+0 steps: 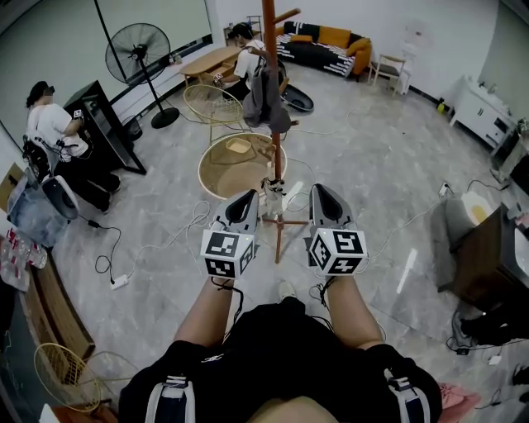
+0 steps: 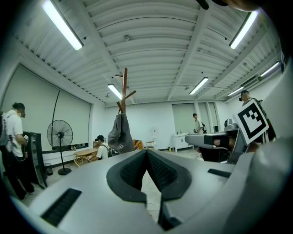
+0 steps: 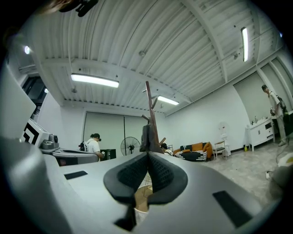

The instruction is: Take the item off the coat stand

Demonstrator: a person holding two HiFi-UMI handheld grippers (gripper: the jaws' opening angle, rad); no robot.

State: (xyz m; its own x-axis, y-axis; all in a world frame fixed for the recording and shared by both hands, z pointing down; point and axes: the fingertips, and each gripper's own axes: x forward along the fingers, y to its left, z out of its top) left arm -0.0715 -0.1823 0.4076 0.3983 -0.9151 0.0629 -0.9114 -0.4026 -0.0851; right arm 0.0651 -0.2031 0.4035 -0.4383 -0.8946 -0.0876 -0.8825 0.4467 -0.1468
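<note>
We see the left gripper [image 1: 247, 198] with fingers [image 2: 132, 171] closed together on nothing, held level and pointing forward. Ahead, between the two grippers and well apart from them, the grey item [image 1: 263, 99] hangs on the coat stand [image 1: 269, 25]. The right gripper [image 1: 319, 193] lies parallel, its fingers [image 3: 162, 173] likewise closed and empty.
</note>
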